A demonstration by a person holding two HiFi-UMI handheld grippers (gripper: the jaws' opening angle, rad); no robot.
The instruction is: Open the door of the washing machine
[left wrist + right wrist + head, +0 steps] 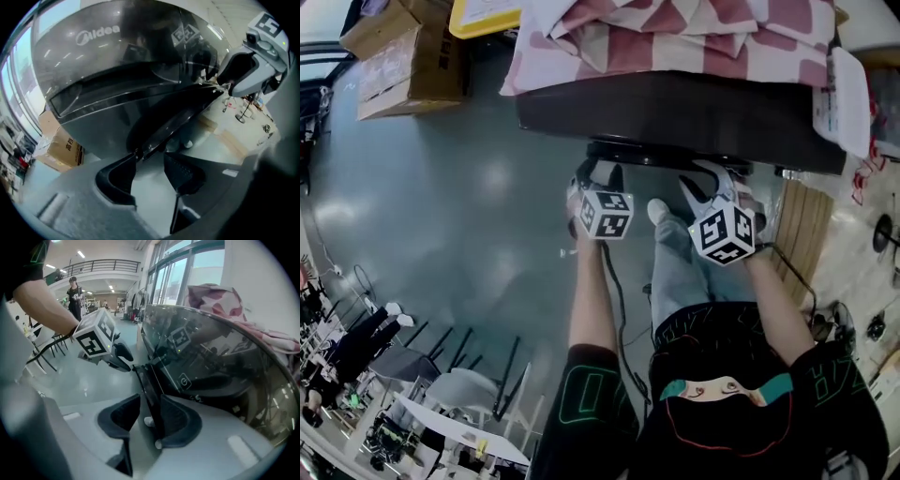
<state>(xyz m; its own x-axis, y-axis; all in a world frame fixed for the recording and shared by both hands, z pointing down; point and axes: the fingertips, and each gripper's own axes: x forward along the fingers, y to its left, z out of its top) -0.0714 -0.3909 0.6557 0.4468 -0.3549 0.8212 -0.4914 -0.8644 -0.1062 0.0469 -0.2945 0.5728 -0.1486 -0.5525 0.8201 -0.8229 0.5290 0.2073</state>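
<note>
The dark washing machine [675, 108] stands in front of me, and its round door's rim [666, 155] sticks out from the front. In the head view my left gripper [598, 175] is at the rim's left part and my right gripper [712, 180] at its right part. The left gripper [150, 159] is open, with the door's edge [178, 124] running to its left fingertip. The right gripper [151, 399] is open too, with the edge [147, 380] passing between its pads. Each view shows the other gripper: the right one [222, 84] and the left one [127, 365].
A pink and white striped cloth [675, 37] lies on top of the machine. Cardboard boxes [403, 61] stand at the far left, and a wooden board [802, 230] lies on the floor at the right. My leg and shoe [658, 211] are below the door. Chairs [459, 375] stand at the lower left.
</note>
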